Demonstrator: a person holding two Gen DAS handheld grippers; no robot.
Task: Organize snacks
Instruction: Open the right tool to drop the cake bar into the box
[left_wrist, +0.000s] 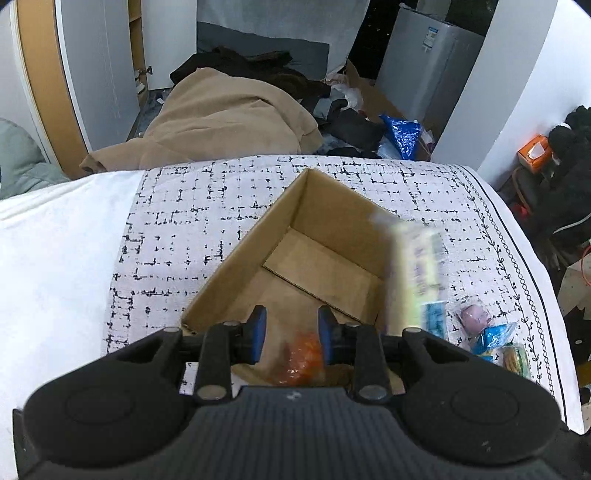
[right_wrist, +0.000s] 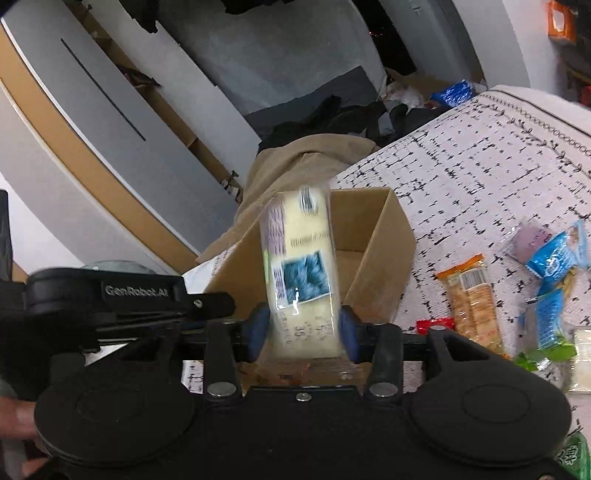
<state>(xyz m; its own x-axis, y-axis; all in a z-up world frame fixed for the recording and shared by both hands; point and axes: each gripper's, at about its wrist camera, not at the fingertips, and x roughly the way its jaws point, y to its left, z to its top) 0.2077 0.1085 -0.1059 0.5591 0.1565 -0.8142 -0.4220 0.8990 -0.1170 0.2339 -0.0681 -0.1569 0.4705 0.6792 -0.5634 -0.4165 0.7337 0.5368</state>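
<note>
Over box (right_wrist: 369, 236), right gripper (right_wrist: 303, 332) squeezing yellow snack pack (right_wrist: 299, 258). Left gripper (left_wrist: 291, 332) spread wide, orange snack (left_wrist: 301, 356) sitting below. Pack leaning toward 12 o'clock; maybe slipping, missing box.

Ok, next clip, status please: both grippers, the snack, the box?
Left gripper open over the box, orange snack blurred below it. Right gripper shut on a pale yellow packet above the box. More snacks wait on the bed. Nothing blocking.
</note>
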